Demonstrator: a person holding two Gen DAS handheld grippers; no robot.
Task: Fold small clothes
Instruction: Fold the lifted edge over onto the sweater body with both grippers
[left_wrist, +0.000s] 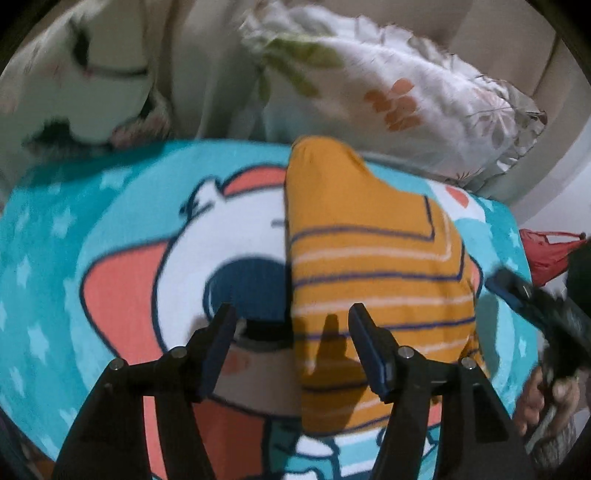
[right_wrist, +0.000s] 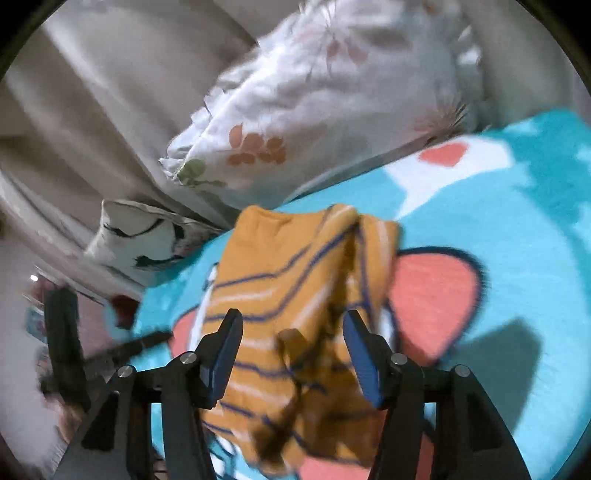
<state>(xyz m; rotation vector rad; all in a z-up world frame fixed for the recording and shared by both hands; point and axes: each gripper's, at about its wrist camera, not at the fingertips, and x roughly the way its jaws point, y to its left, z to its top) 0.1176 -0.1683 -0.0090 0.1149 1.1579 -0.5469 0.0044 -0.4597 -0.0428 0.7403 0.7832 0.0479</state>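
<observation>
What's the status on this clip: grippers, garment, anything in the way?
Left gripper open, right gripper open, nothing held. Mustard striped garment lies folded on the cartoon blanket. Floral pillow behind, clear of it.

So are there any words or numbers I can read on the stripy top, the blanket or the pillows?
None can be read.
Striped orange garment: only blue and white stripes, no words.
Cartoon blanket: a picture and stars, no letters.
Floral pillow: leaves only.
White pillow with black marks: the marks are too blurred to tell whether they are writing.
</observation>
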